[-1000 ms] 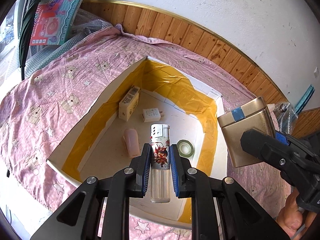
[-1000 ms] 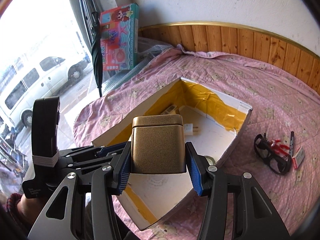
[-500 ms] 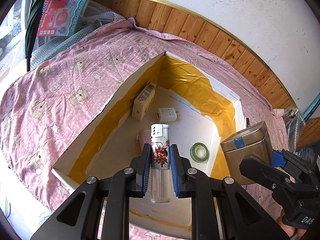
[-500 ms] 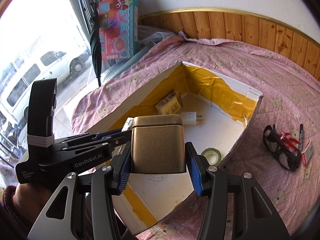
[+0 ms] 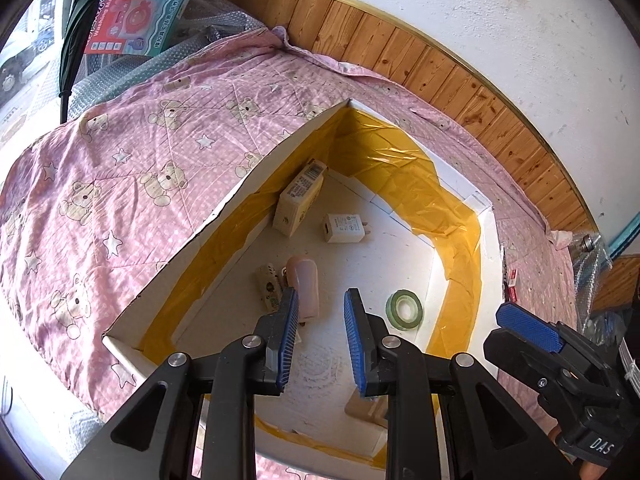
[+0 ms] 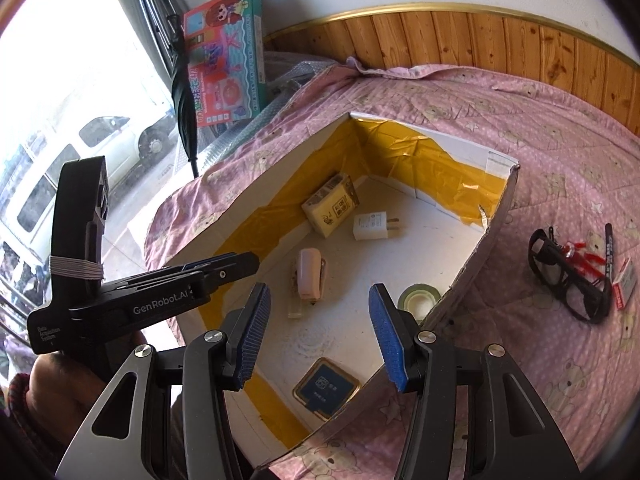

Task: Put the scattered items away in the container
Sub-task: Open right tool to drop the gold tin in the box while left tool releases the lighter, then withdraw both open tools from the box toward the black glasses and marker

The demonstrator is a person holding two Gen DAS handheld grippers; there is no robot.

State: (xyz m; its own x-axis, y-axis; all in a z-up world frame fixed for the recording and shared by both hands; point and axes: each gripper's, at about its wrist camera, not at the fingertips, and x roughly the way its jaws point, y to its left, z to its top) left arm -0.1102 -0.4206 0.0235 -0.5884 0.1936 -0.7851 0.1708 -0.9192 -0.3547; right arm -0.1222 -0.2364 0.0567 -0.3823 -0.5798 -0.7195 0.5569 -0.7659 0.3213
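A white cardboard box [image 5: 224,216] [image 6: 472,272] lined with yellow tape sits on the pink bear quilt. My left gripper [image 5: 322,308] hangs open above its floor, holding nothing. A printed lighter [image 5: 270,288] [image 6: 298,310] lies flat on the floor beside a pink case [image 5: 306,288] [image 6: 310,276]. My right gripper [image 6: 318,308] is open over the near corner. Below it the gold tin [image 6: 326,390] [image 5: 366,408] rests on the box floor, blue label up. Black glasses [image 6: 568,276], a marker [image 6: 610,248] and a small red-and-white pack [image 6: 624,284] lie on the quilt outside the box.
Inside the box are also a yellow carton [image 5: 300,198], a white charger [image 5: 344,229] and a green tape roll [image 5: 404,306]. Wood panelling and a white wall stand behind. A toy box [image 6: 224,60] and a black umbrella [image 6: 184,92] lean by the window at left.
Both grippers have opened. The lighter left the left gripper and now lies on the box floor. The gold tin left the right gripper and sits in the box's near corner.
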